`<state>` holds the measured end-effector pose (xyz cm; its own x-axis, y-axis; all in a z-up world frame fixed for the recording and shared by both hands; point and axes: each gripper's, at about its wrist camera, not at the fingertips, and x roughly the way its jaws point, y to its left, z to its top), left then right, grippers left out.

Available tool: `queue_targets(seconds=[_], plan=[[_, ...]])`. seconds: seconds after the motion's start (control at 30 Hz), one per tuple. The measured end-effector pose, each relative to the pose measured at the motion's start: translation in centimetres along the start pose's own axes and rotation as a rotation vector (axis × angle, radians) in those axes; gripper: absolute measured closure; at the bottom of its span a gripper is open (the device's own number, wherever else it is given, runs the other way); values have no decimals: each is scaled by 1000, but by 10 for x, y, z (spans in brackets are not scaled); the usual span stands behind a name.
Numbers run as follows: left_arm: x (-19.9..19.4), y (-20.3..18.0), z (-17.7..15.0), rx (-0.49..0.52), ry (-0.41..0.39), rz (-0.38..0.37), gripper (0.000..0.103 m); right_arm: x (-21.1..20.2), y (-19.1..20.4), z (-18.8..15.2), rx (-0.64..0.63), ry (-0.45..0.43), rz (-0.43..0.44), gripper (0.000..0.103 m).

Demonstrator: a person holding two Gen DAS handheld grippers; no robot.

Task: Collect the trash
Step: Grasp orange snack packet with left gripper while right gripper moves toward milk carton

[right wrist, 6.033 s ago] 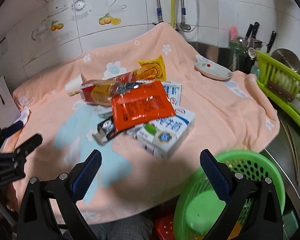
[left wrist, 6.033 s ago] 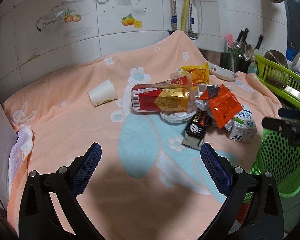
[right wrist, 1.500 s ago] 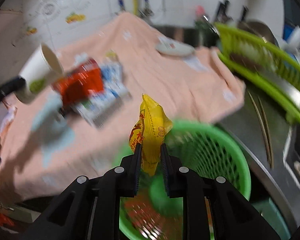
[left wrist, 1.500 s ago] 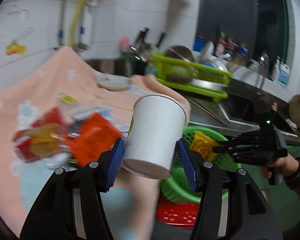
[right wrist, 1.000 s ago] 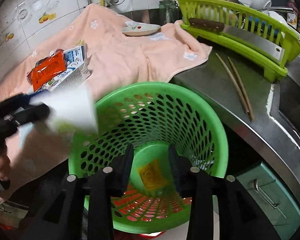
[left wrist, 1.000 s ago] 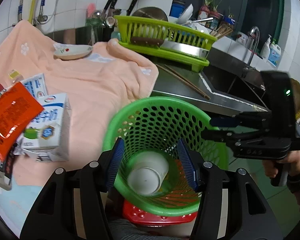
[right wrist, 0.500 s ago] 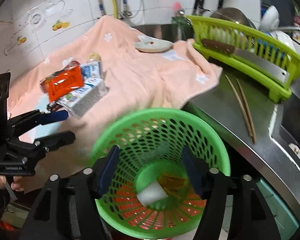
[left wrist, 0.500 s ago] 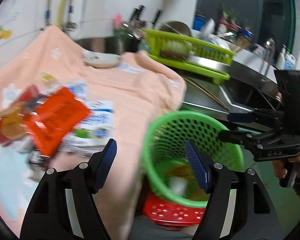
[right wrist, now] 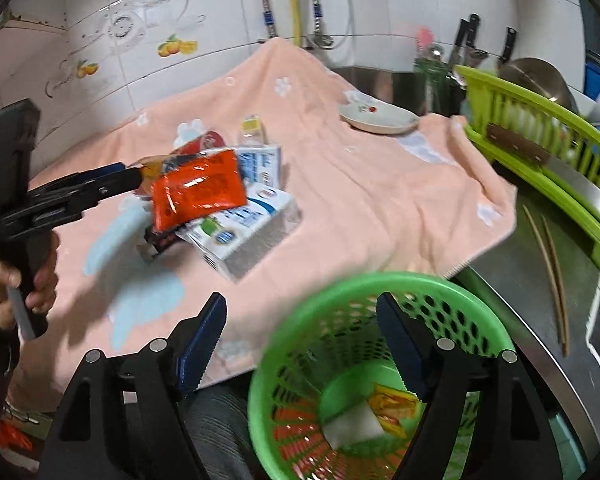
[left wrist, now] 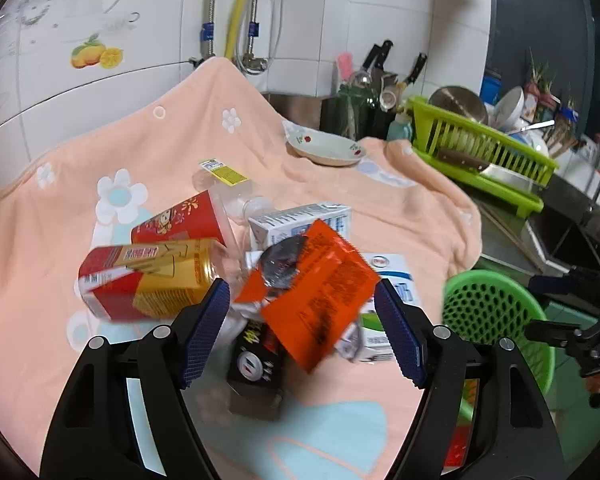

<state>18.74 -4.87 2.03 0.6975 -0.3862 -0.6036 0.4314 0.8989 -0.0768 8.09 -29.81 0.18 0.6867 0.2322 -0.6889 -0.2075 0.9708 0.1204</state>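
Left gripper (left wrist: 300, 320): my jaws have just been opening, nothing clamped; I aim at the orange packet (left wrist: 320, 296) topping the pile.
Right gripper (right wrist: 300, 344): jaws have just been opening, empty, above the basket (right wrist: 476, 304).
Basket: cup (right wrist: 354, 428) and yellow wrapper (right wrist: 394, 404) lie inside.
Remaining: cartons (right wrist: 244, 232) and packets on the towel (right wrist: 360, 200).

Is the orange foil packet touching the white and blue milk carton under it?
Touching. In the right wrist view the orange foil packet lies directly on the white and blue milk carton, with no gap visible between them.
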Motion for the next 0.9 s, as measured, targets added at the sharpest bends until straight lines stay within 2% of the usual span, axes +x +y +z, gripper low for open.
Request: queue_targets(seconds=[0.27,0.53,0.6,0.77,0.8,0.87,0.9], plan=[[32,-1,9,87,60,-31,23,21,18,15,-7,9,42,28],[57,0,13,107,104,-67,23,34,24,19,-6,24,58,28],[60,0,12,107,109,-83,29,36,25,19,-6,28,56,27],[65,-4,5,112,129,-102,59,42,22,20,5,39,59,27],[64,-4,4,107,124,-99,61,43,22,20,6,40,59,27],[61,-3,1,97,110,-95,77,45,21,21,9,44,62,27],[58,-2,0,87,104,-89,80,45,21,21,10,45,63,27]])
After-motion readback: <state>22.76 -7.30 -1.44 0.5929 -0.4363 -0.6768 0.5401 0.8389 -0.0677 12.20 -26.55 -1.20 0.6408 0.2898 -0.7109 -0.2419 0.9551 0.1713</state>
